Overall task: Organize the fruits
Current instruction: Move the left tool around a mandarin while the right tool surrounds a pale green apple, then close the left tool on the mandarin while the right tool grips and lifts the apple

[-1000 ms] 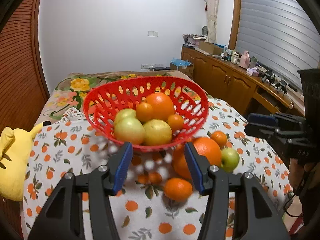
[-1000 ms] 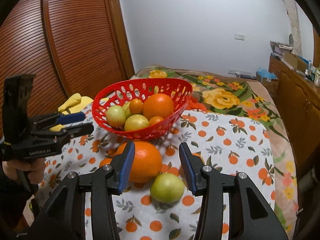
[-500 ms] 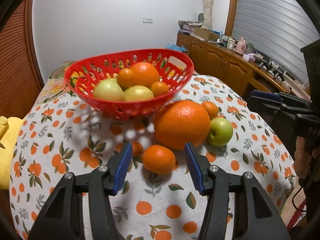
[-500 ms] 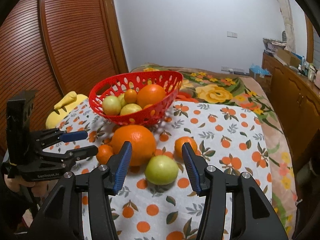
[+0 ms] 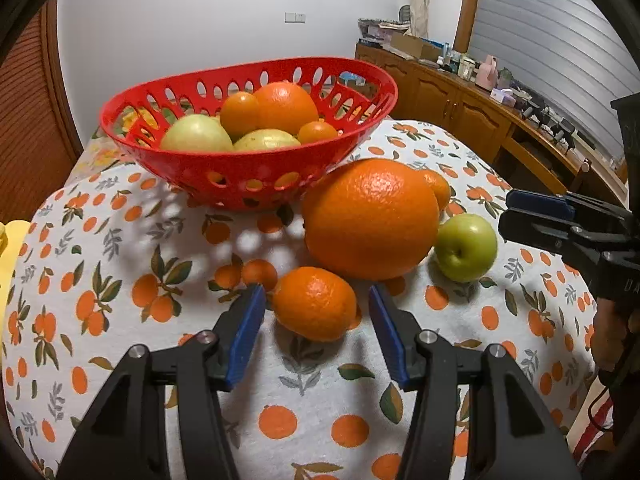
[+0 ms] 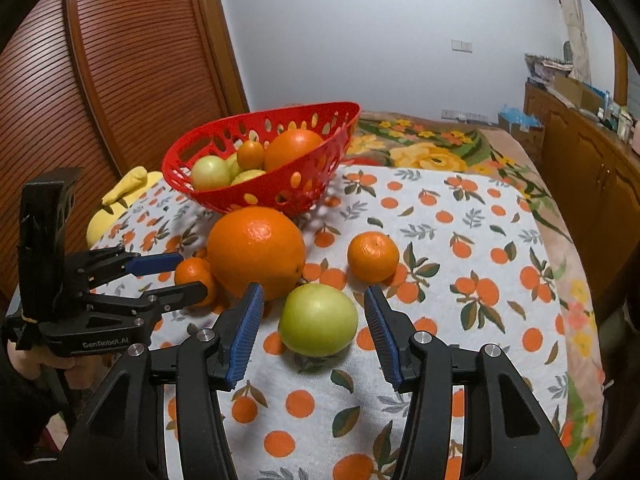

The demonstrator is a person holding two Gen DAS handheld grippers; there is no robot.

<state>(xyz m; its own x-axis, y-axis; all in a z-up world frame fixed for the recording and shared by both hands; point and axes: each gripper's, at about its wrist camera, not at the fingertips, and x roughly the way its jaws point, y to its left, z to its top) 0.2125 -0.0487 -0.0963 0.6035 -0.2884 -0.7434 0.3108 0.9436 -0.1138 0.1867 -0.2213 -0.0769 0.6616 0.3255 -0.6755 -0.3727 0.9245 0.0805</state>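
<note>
Figure: both tools lowered over loose fruit in front of the red basket (image 5: 248, 184), which stands on the orange-print cloth (image 5: 120, 248) and already holds several oranges and pale green fruit.

My left gripper (image 5: 316, 320) stands open, its 2 blue pads on either side of the small mandarin (image 5: 314, 304), neither pad pressing on it. My right gripper (image 6: 314, 320) is likewise open around the green apple (image 6: 318, 320); its jaws have just been opening a little, with the apple between them but not touched.

Still loose on the cloth: the large orange (image 5: 370, 218) just in front of the basket, touching or nearly touching the apple, and a second mandarin (image 6: 373, 257) beyond it.

Handling, as I judge it: the mandarin is light, with soft, yielding peel, so I would close gently across its widest part. The apple is firmer, heavier and smooth-skinned, hence likelier to slip or roll; I would grip across its middle, below the stem dimple. Both will roll if nudged off-centre.

Change from 1 second ago: both views sit lower and closer. The mandarin, then ahead of my left pads, now lies between them; the apple has similarly come between the right pads. No fruit has shifted on the cloth.
</note>
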